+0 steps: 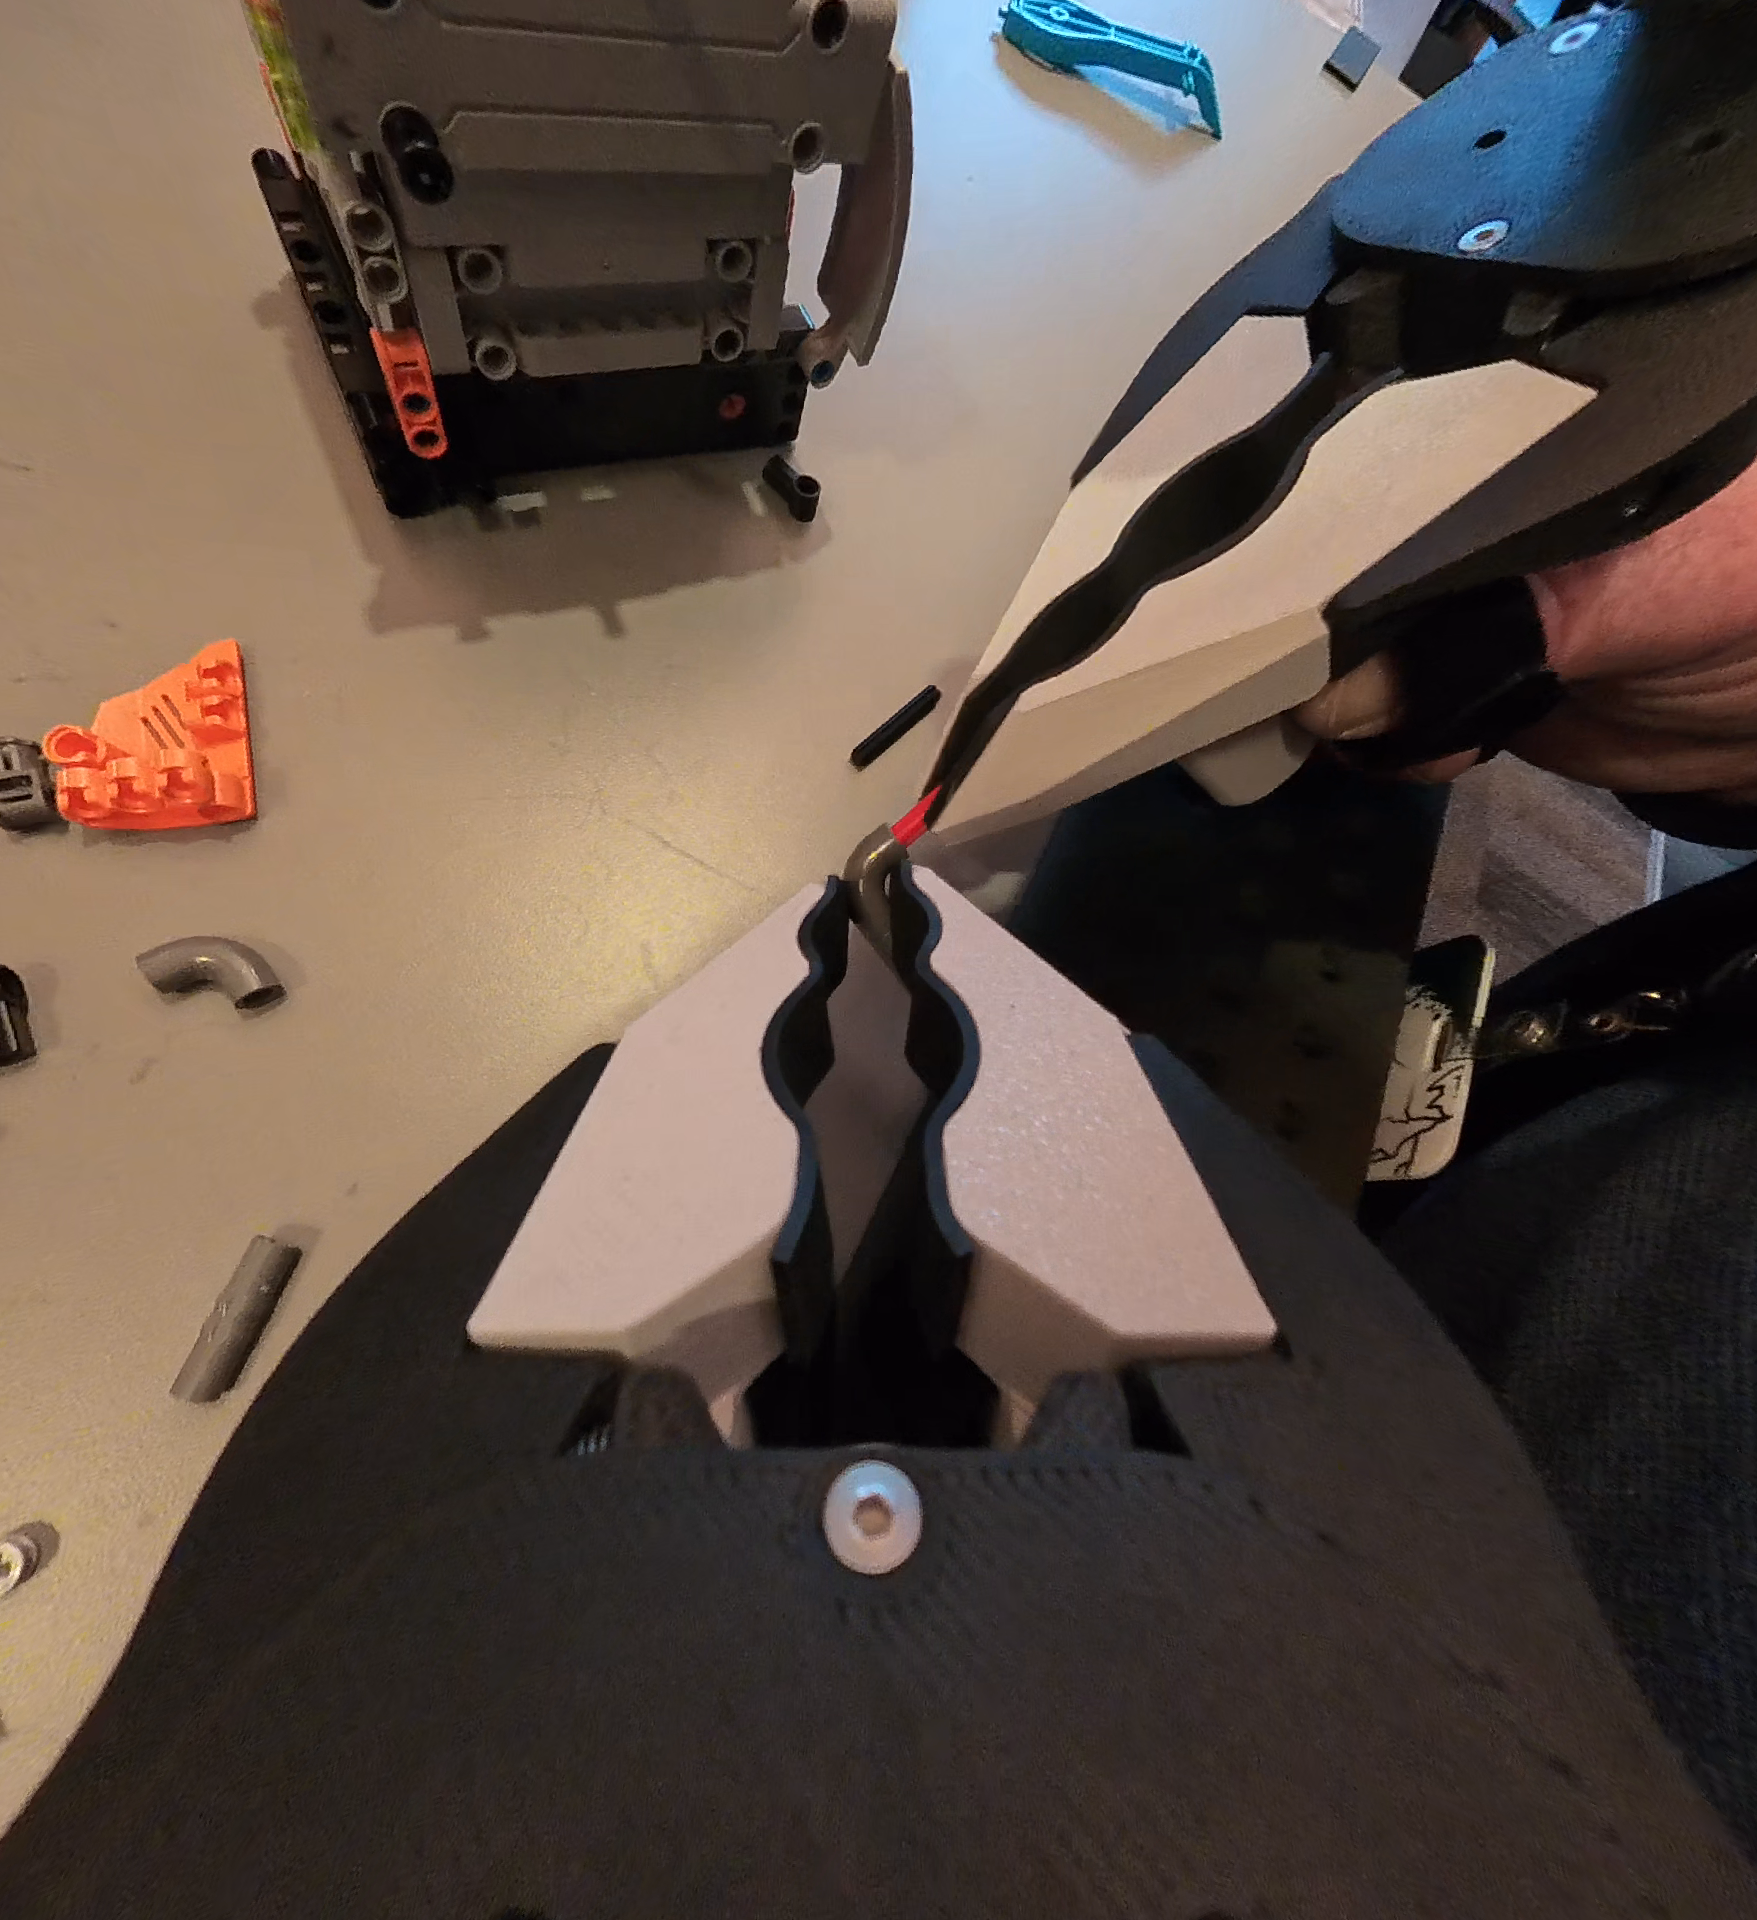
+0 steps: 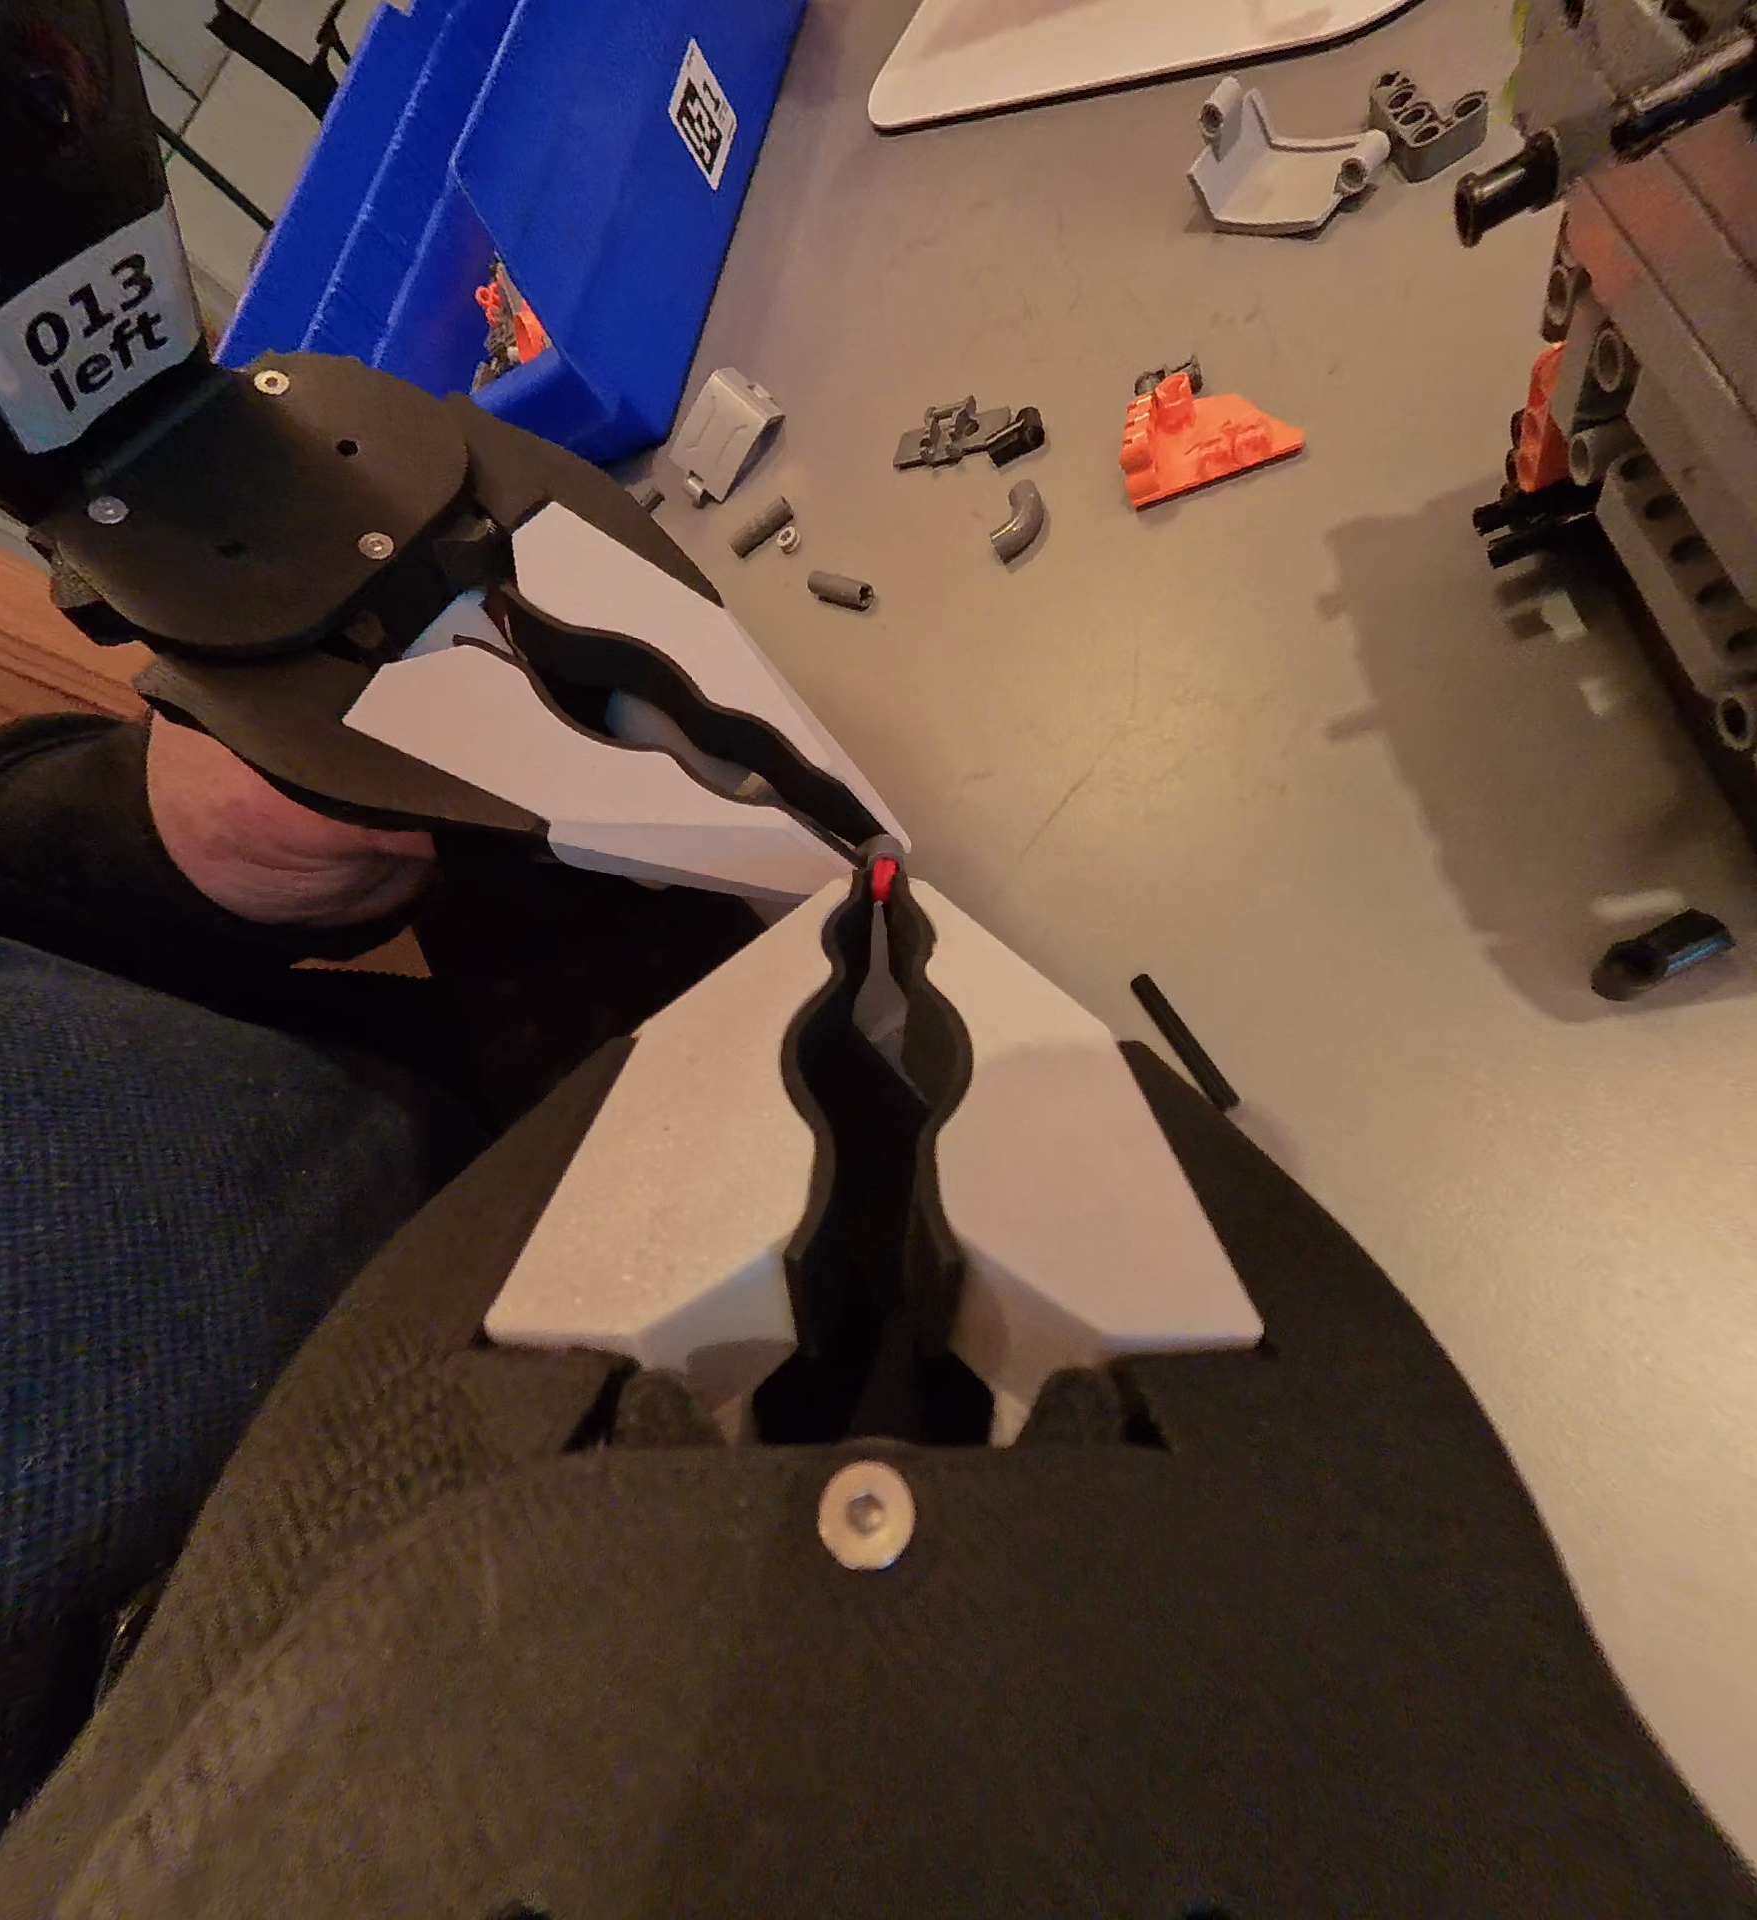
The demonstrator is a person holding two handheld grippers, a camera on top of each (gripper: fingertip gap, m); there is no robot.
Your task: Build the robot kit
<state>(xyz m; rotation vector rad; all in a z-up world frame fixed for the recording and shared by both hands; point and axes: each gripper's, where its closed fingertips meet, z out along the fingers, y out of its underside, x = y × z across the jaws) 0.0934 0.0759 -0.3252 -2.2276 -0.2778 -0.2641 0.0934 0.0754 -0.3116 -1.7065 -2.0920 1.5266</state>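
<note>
My left gripper is shut on a small grey elbow piece, held at its tips over the table's near edge. My right gripper is shut on a short red pin. The two grippers meet tip to tip. The red pin touches the open end of the elbow; how far it sits inside I cannot tell. In the left wrist view my right gripper comes in from the upper right, held by a hand. In the right wrist view my left gripper comes from the upper left with the elbow.
A grey and black brick model stands at the back of the grey table. Loose parts lie around: an orange panel, another grey elbow, a black axle, a grey tube, a teal piece. A blue bin stands far left. My left and right fingertips are right by each other.
</note>
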